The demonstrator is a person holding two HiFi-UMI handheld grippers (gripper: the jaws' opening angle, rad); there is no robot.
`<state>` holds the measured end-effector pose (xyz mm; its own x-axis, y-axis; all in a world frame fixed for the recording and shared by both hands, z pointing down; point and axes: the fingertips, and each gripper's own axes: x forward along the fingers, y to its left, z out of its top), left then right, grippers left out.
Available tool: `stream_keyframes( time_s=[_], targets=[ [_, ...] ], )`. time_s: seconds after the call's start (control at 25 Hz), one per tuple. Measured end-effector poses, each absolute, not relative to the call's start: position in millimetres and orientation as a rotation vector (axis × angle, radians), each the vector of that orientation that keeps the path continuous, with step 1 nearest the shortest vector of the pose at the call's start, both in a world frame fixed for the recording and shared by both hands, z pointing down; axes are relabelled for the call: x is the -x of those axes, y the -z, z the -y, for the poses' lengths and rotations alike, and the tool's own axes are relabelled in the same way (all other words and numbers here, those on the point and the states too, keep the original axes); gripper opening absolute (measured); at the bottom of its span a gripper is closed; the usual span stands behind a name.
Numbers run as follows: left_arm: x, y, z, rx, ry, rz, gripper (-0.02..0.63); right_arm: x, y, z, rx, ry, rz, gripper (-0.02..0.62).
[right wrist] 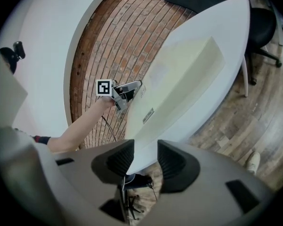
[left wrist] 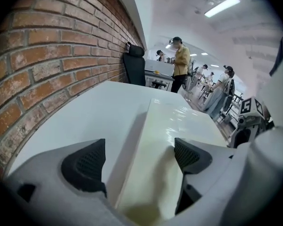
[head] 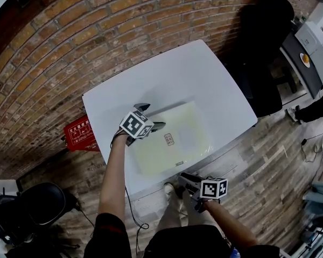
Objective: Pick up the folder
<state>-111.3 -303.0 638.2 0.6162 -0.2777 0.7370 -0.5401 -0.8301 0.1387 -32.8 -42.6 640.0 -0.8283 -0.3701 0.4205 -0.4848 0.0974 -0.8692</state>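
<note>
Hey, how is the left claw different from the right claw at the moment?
The left claw has its jaws wide apart; the right claw shows a narrower gap. The left claw straddles one edge of the folder lying on the table; the right claw sits at the table's near edge, off the folder, with what looks like the white table edge between its jaws. Shared: both are open, and neither presses on the folder.
</note>
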Motion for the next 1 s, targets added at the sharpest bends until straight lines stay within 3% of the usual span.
stream_keyframes(
  time_s=[0.32,1.0],
  targets=[
    [107.3,-642.9,294.2,-2.469,-1.019,0.61,0.437,41.2,-643.4,50.8,-0.888,-2.001,2.209,0.192],
    [95.3,-646.2,268.4,-2.484,-1.043,0.548,0.437,37.4,-655.0,48.0,-0.963,-2.036,2.155,0.207]
  ],
)
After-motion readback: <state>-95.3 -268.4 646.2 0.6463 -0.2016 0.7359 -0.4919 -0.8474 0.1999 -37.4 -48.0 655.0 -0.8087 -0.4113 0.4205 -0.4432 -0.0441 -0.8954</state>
